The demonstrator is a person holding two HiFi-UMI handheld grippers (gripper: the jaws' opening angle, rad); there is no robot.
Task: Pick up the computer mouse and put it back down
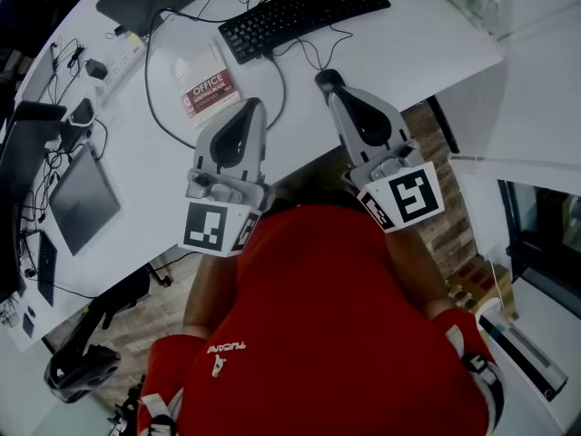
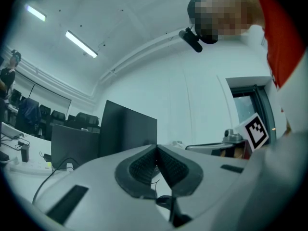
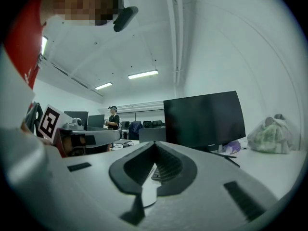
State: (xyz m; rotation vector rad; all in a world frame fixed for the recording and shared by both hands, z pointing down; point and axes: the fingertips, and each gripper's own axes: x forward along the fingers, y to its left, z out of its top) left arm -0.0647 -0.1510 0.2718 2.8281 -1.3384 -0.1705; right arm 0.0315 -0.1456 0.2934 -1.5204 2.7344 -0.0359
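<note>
Since the computer mouse (image 1: 328, 78) lies on the white tabletop (image 1: 427, 34) just beyond the tip of the right hand-held gripper (image 1: 338, 98), that gripper seems the one lined up to take it. Its jaws are pressed together with nothing between them, though, so they would need to part before any grasp. The left hand-held gripper (image 1: 256, 109), likewise closed tight and empty, is held level to the left with its tip near the office booklet (image 1: 207, 89), apparently parked clear of the mouse, while the keyboard (image 1: 304, 12) sits farther off.
</note>
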